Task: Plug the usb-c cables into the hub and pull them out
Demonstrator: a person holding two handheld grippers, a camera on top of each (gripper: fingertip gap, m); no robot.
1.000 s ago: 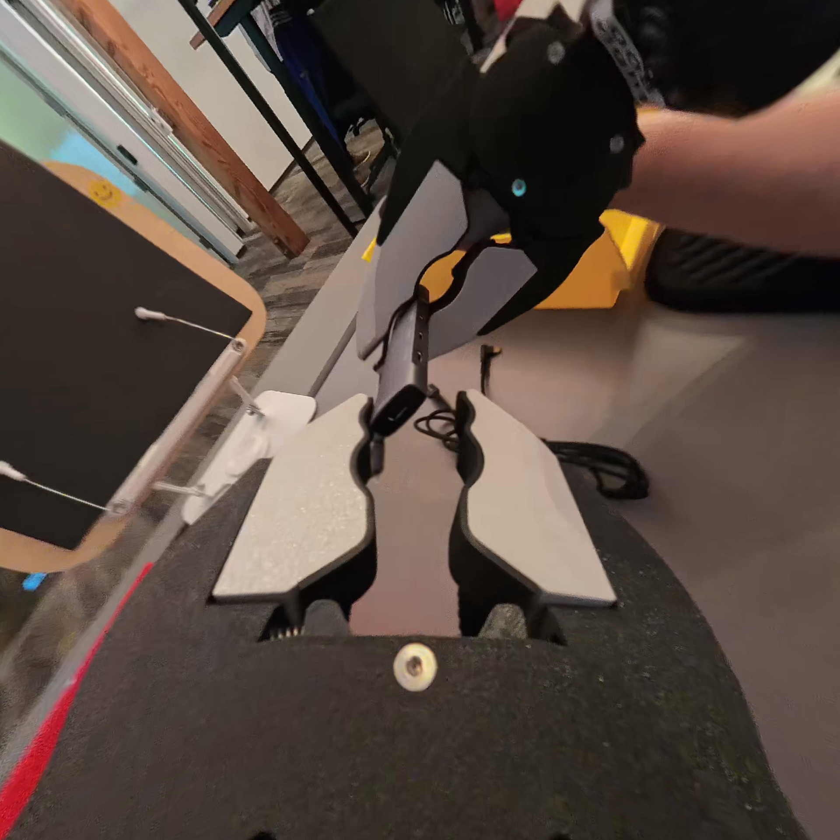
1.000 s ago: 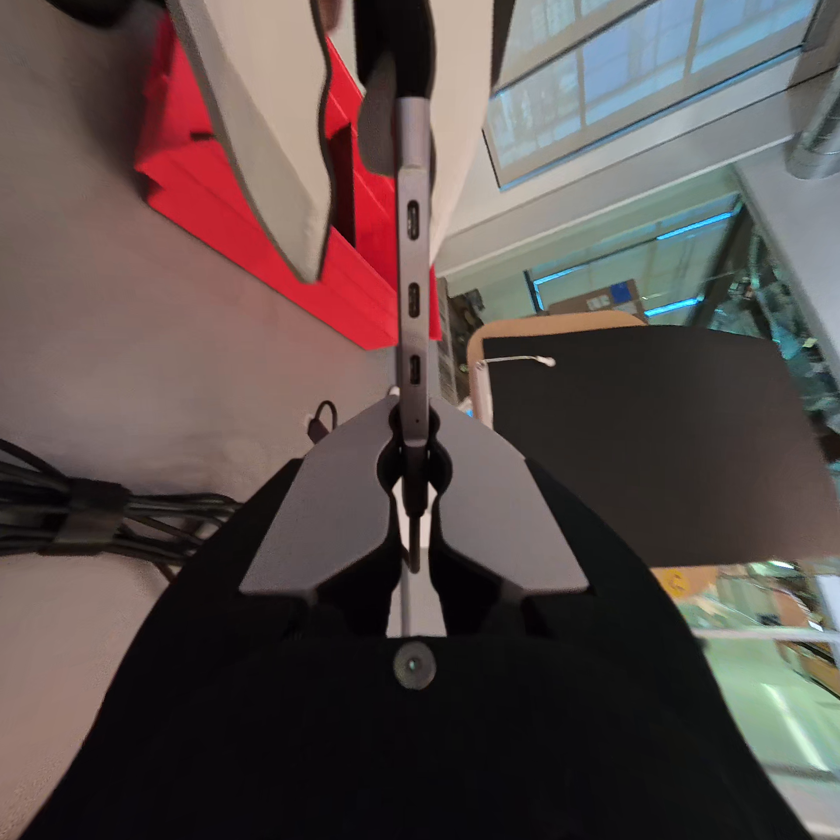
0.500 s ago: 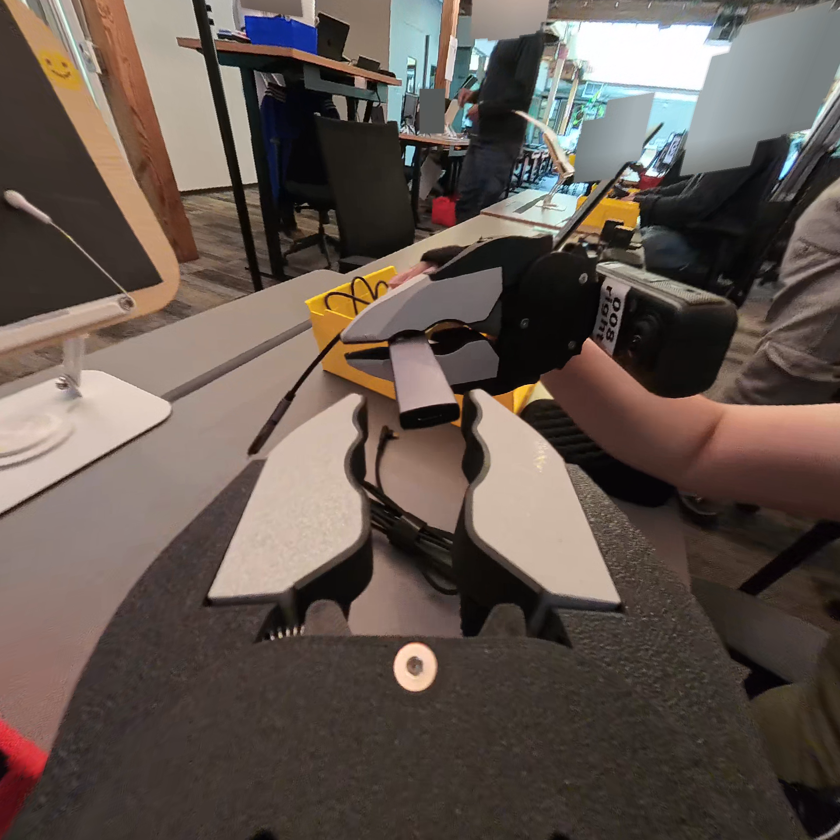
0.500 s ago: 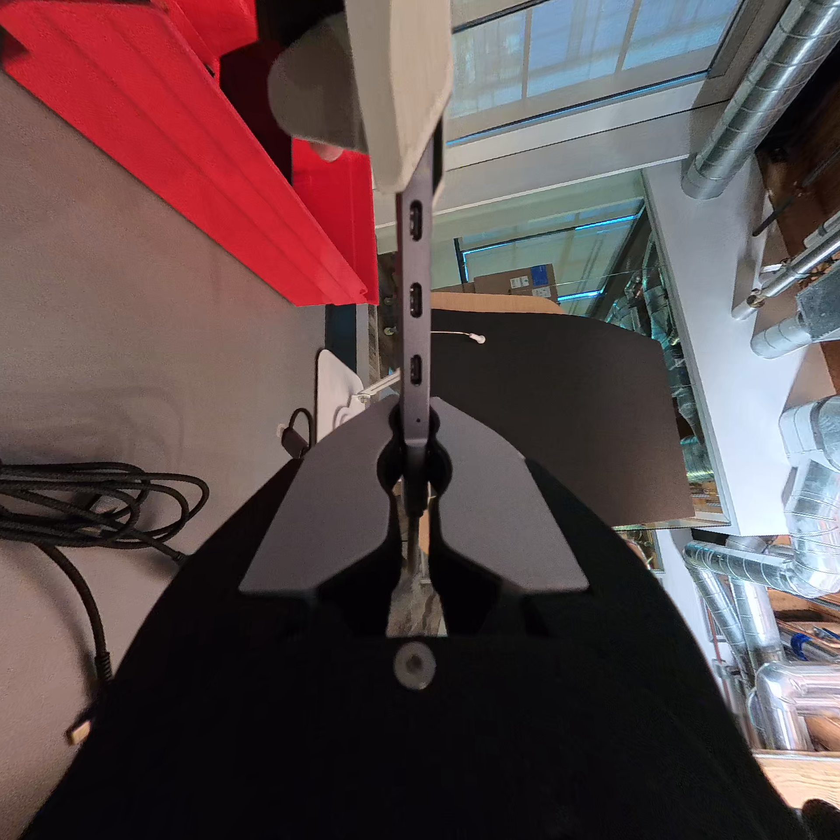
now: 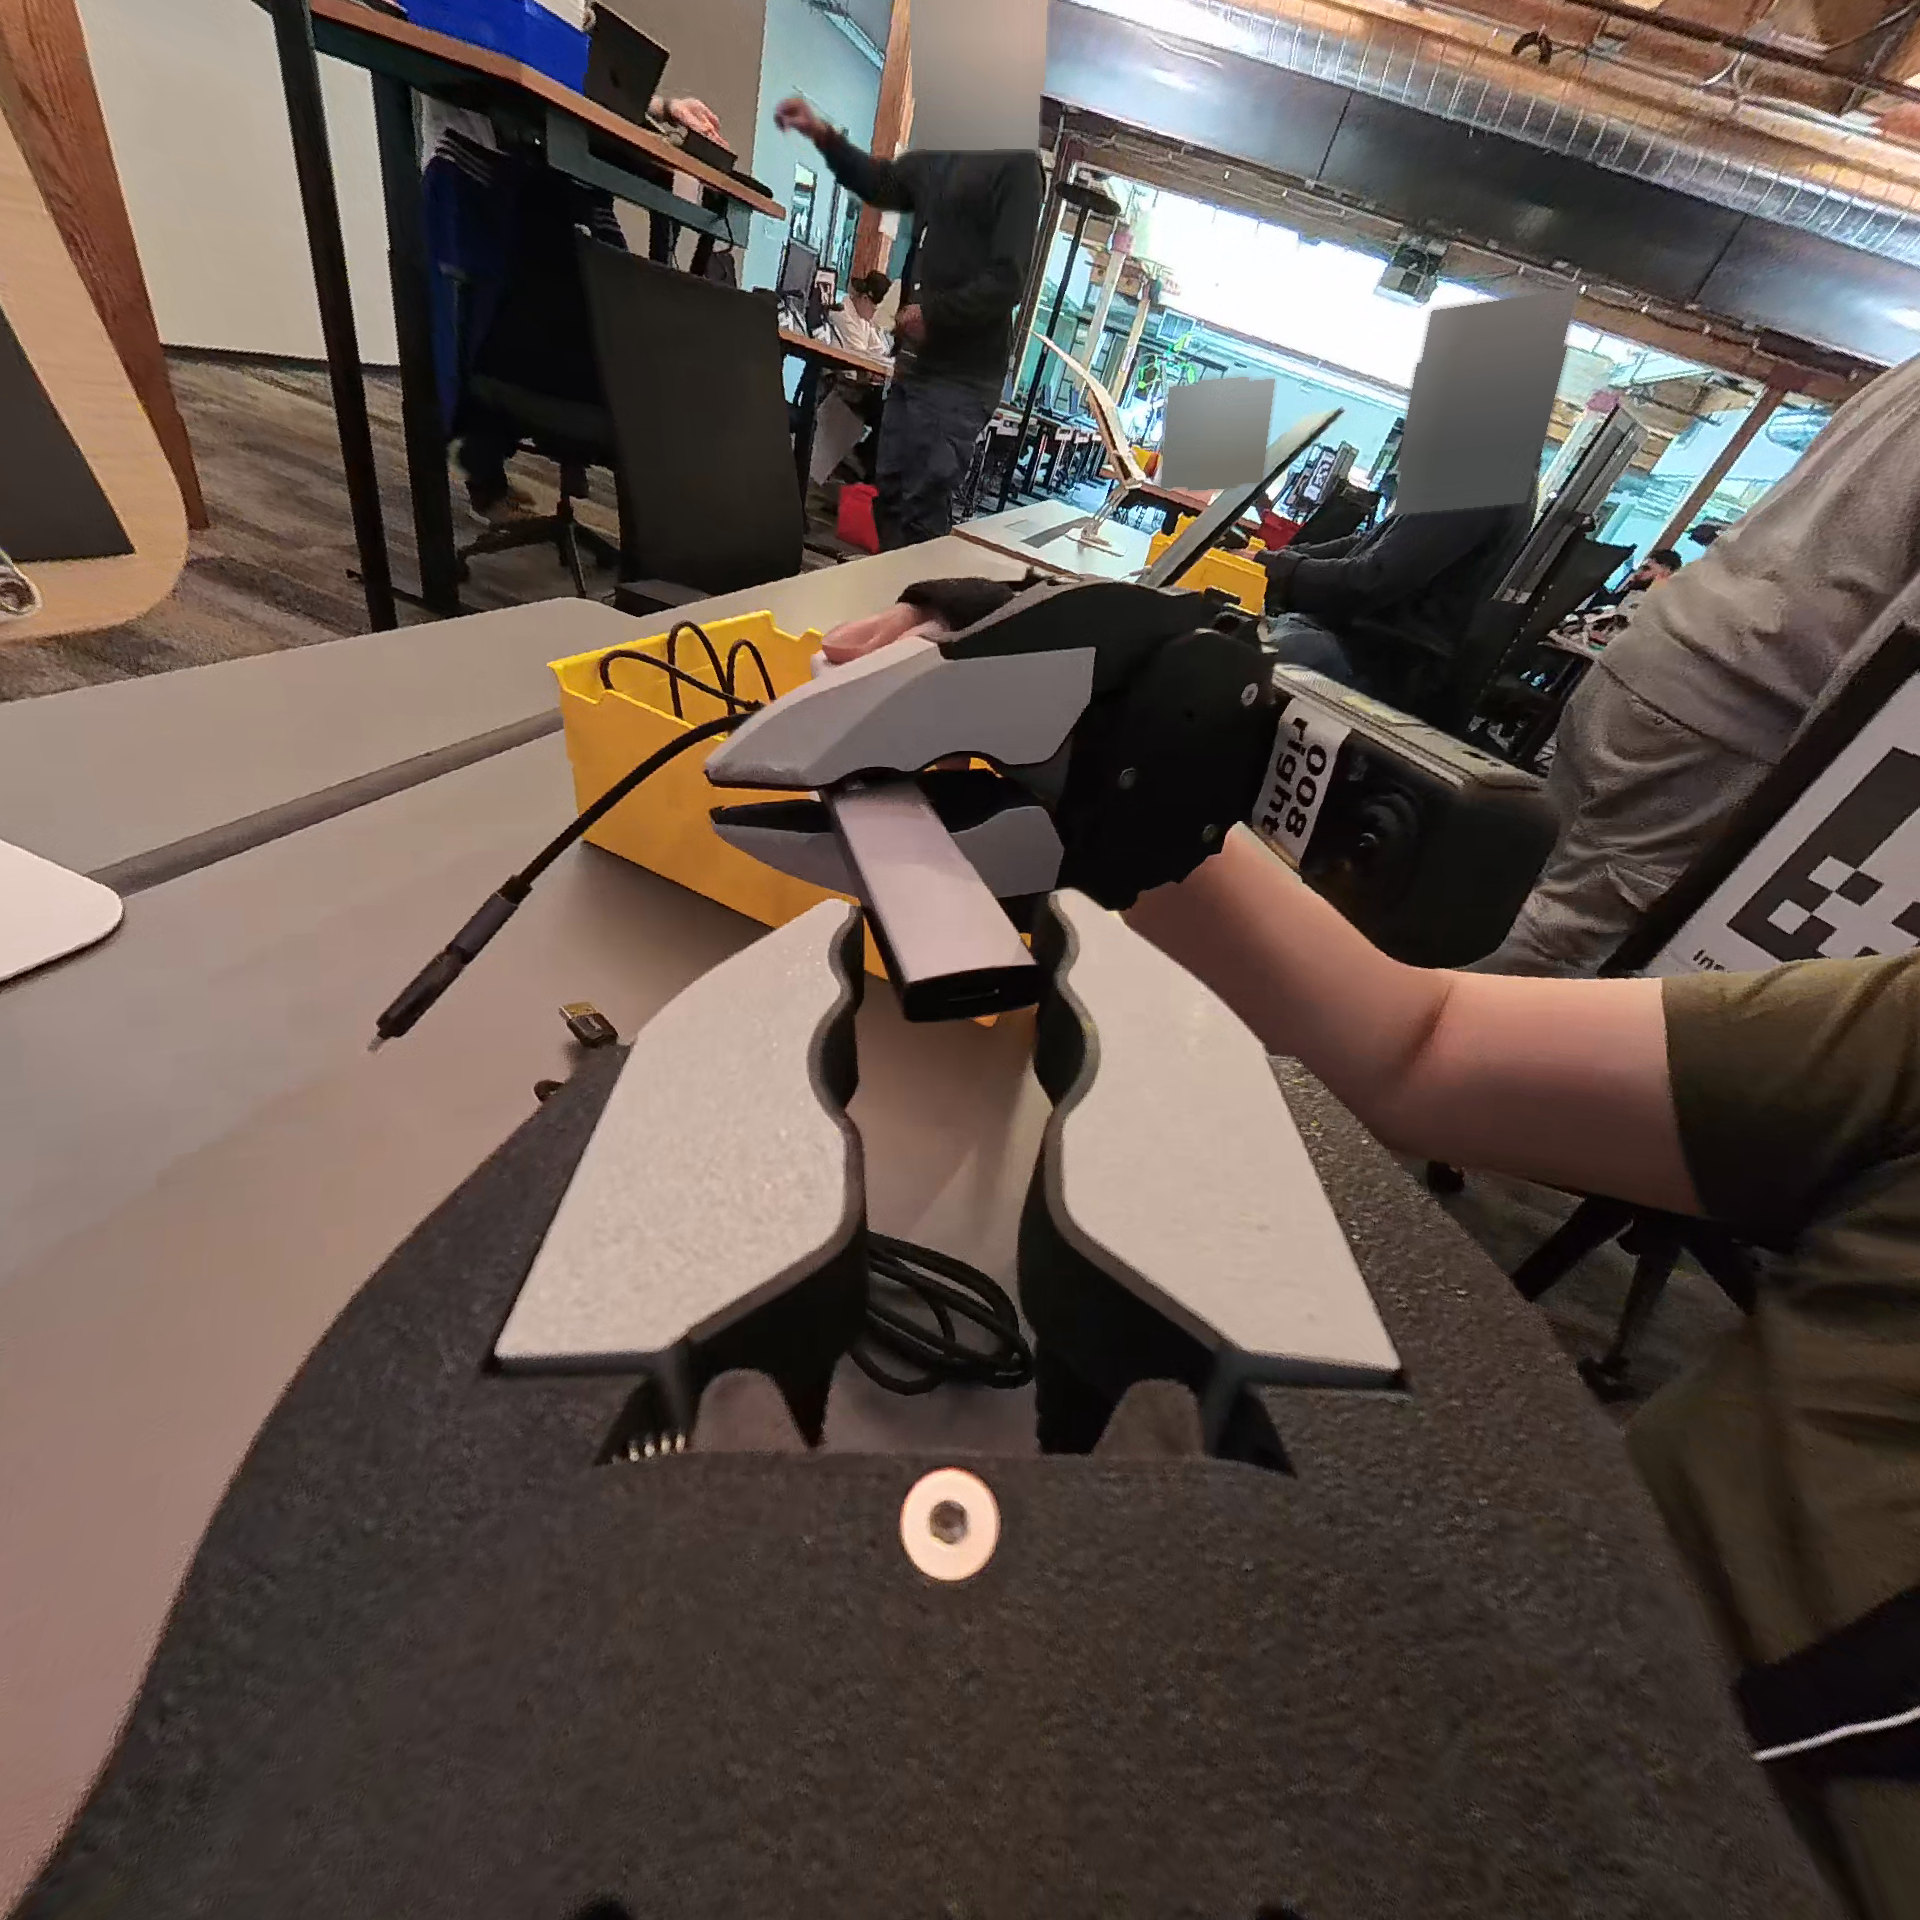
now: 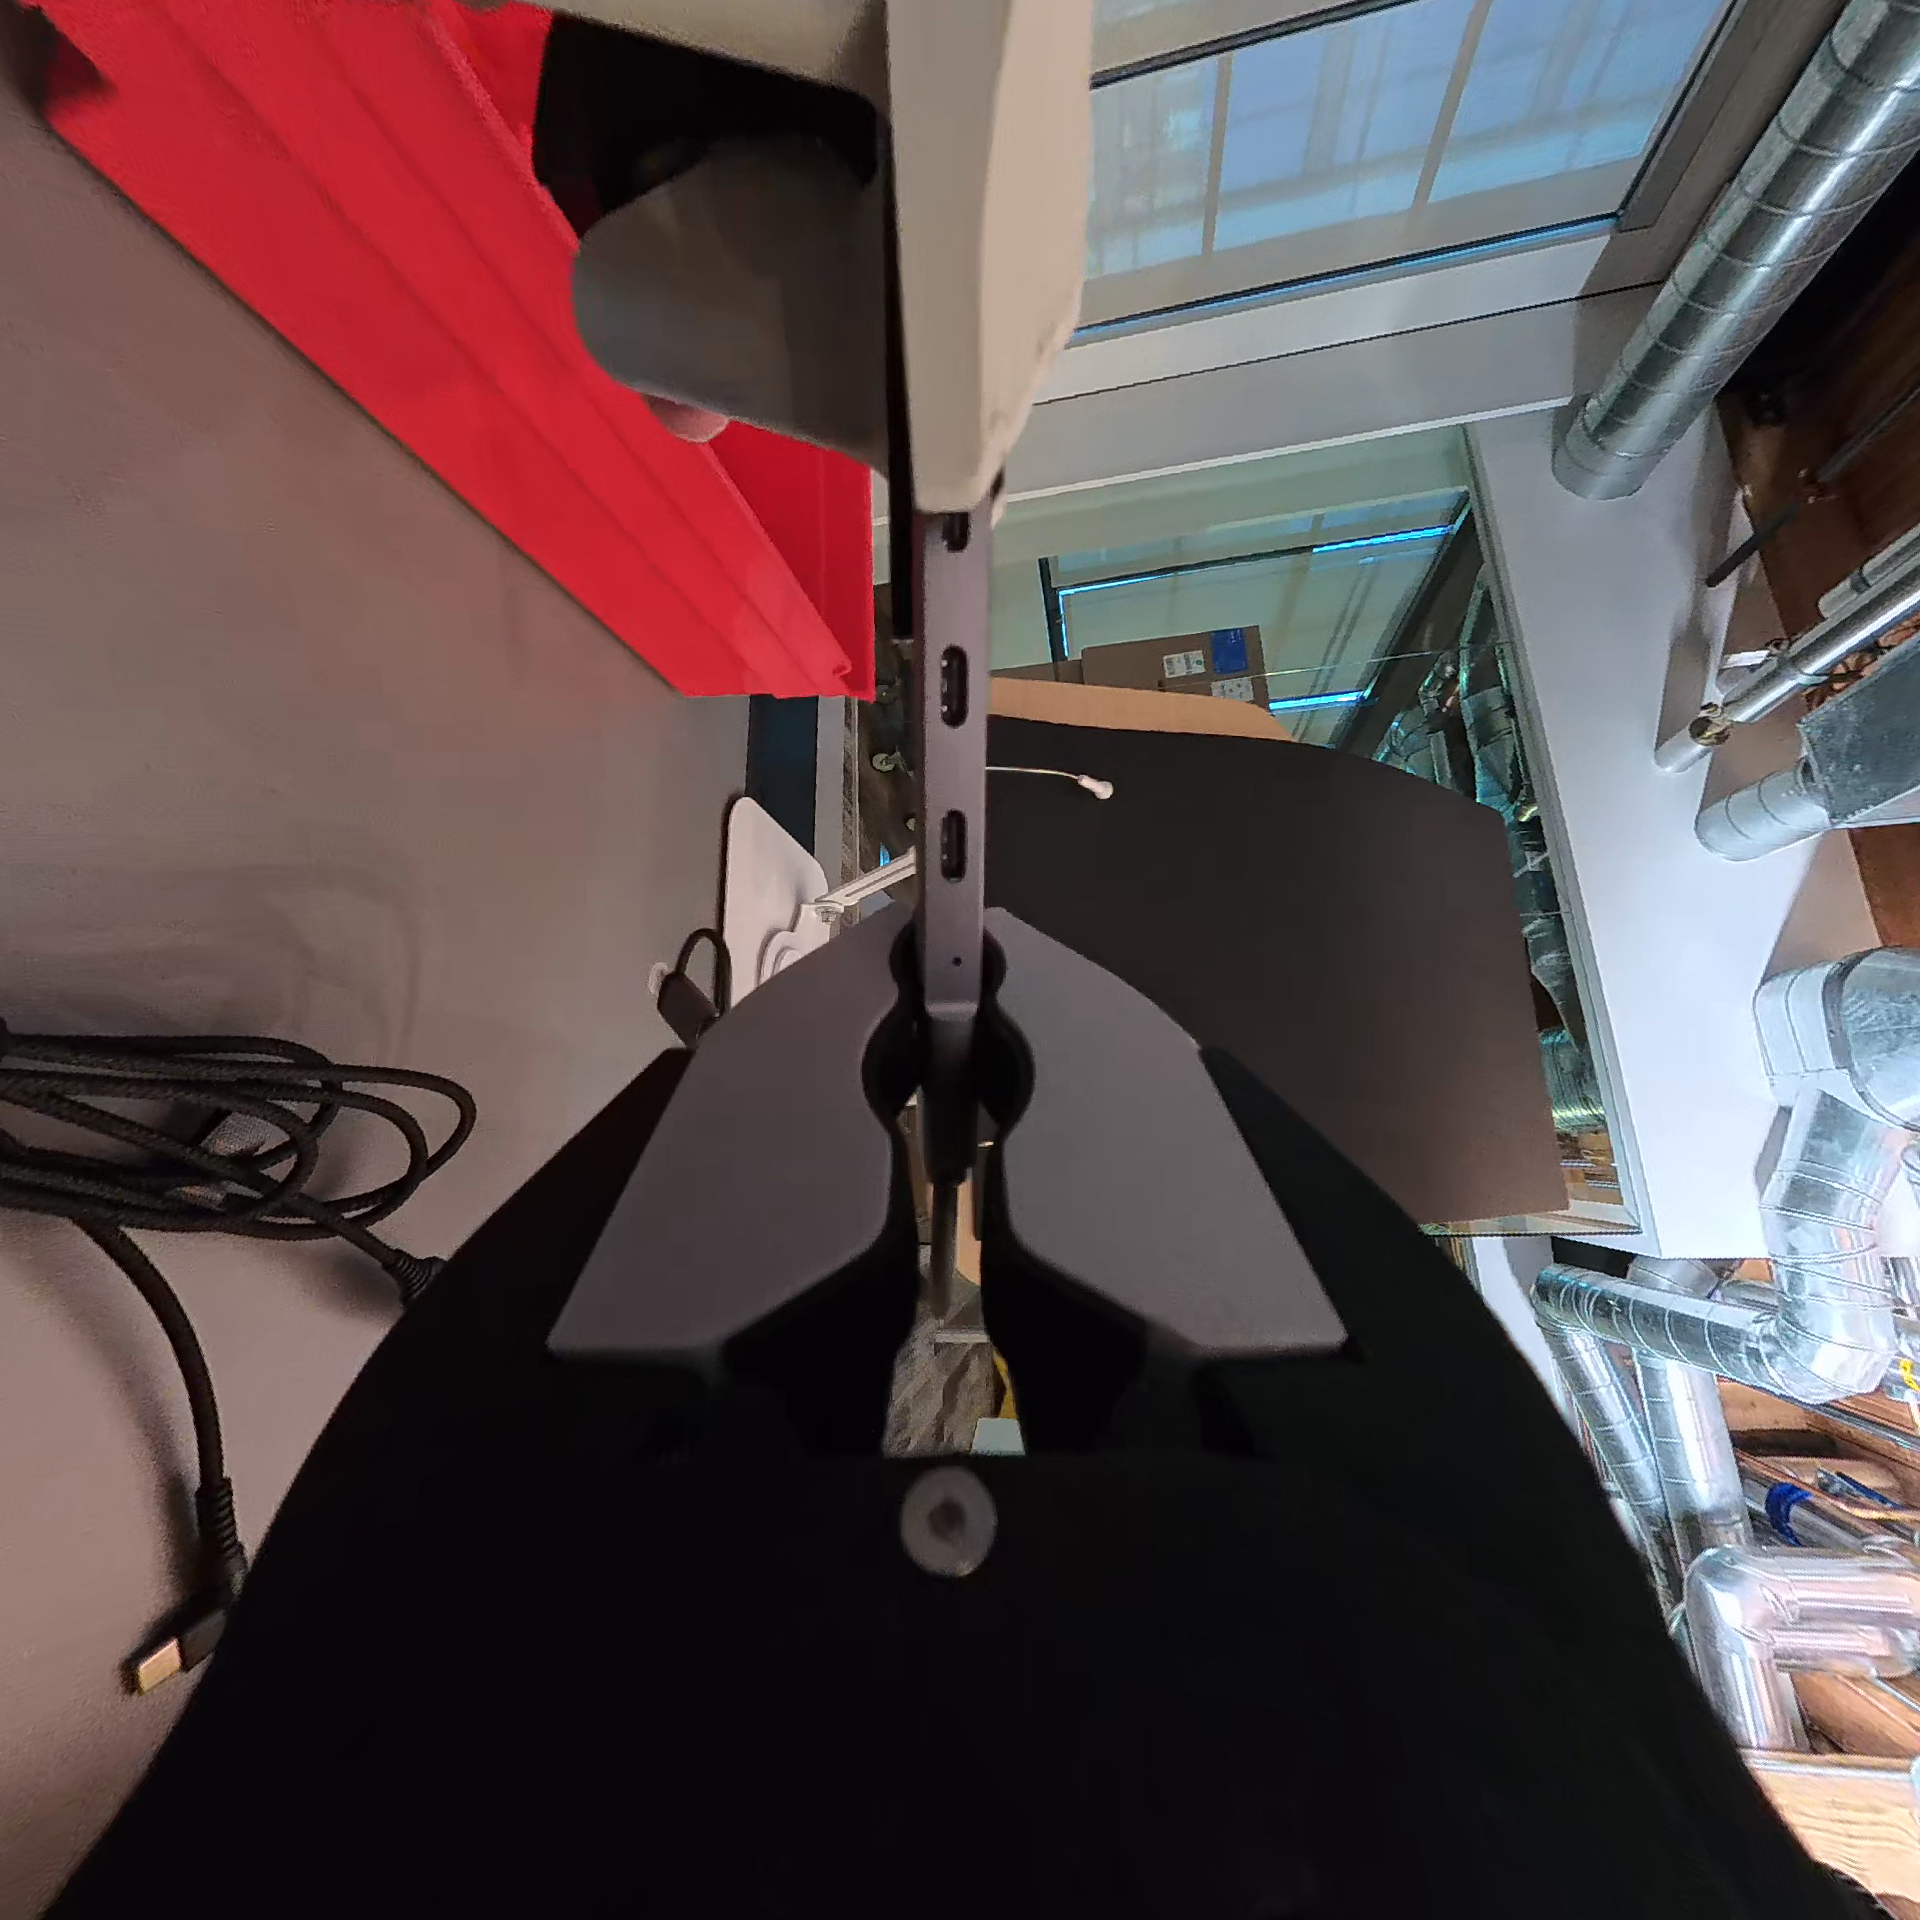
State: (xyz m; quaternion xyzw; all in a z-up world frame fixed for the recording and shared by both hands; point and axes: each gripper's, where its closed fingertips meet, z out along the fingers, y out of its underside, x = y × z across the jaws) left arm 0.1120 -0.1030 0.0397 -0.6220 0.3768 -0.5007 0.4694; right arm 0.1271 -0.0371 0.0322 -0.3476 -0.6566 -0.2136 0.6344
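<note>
Not much writing to report here. There's a white sticker (image 5: 1299, 779) with black print on the body of the right gripper (image 5: 727, 795), standing sideways. On the far right edge, a white board (image 5: 1829, 883) has a black square-block marker with a line of small print under it, cut off by the frame. The cardboard boxes (image 6: 1174, 665) far off behind the glass have small labels, too tiny to read.
</note>
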